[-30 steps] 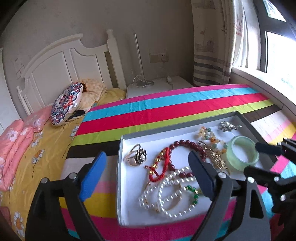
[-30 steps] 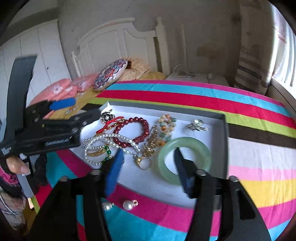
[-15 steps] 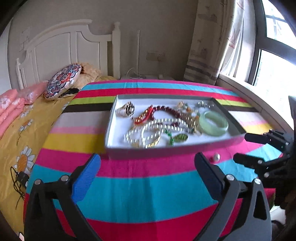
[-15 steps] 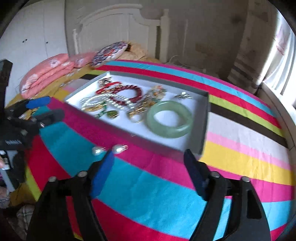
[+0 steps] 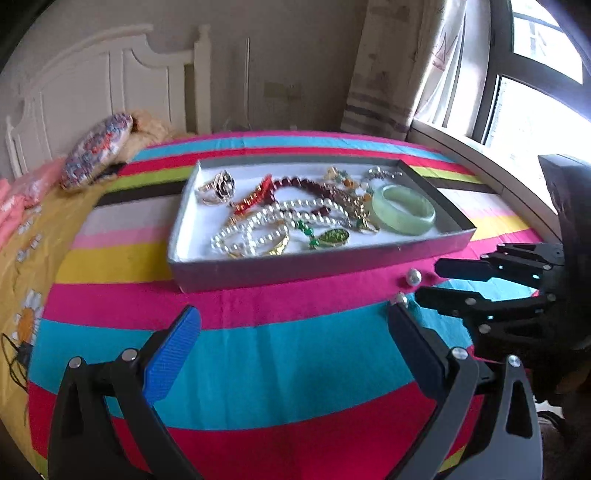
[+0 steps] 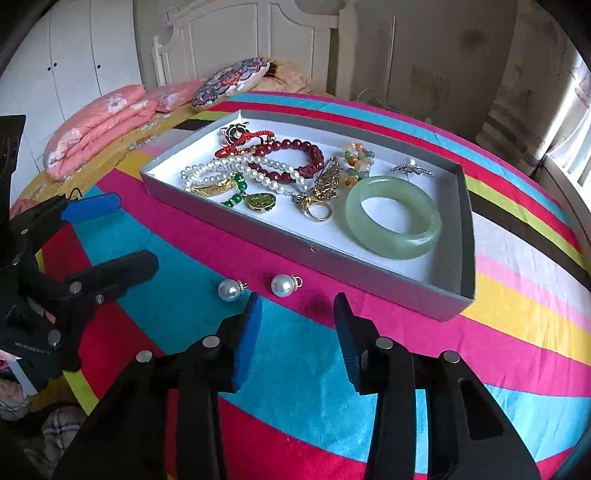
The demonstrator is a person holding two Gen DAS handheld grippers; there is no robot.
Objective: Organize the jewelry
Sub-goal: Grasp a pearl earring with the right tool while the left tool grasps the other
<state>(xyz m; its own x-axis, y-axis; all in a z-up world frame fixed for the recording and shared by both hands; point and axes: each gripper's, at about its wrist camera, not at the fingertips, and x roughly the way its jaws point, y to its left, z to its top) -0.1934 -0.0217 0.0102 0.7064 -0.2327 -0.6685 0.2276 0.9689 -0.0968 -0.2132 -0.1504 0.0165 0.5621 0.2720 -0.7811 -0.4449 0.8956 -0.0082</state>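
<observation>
Shallow grey cardboard tray with white floor [image 6: 310,243] sits on a bright multi-striped cloth [image 6: 303,369] spread over the bed. Tray holds a jumble: pale green jade bangle [image 6: 393,216] at the right end, lying flat and clear of the rest; white pearl strands [image 6: 240,166] looped across the middle; dark red bead bracelet [image 6: 291,155] behind them; red cord bracelet [image 6: 240,146] and a black-and-gold flower brooch [image 6: 235,132] toward the far left corner; green oval pendant [image 6: 261,202] on green beads near the front wall; gold ring [image 6: 318,211] just beside the bangle; mixed-colour stone bead bracelet [image 6: 356,162] and a small silver brooch [image 6: 413,168] toward the far wall. Two loose pearl earrings lie outside the tray on the cloth, just in front of its near wall: left pearl earring [image 6: 229,290], right pearl earring [image 6: 283,285], close together but apart. Right gripper [image 6: 297,308] low over the cloth just short of the right pearl; jaws have just been closing, now fairly narrow, nothing between them, pads touching no pearl. Left gripper [image 5: 291,325] hovers over the turquoise stripe in front of the tray, jaws spread wide, empty. Patterned round cushion [image 6: 231,83], folded pink quilt [image 6: 99,122] and white headboard [image 6: 258,26] beyond.
</observation>
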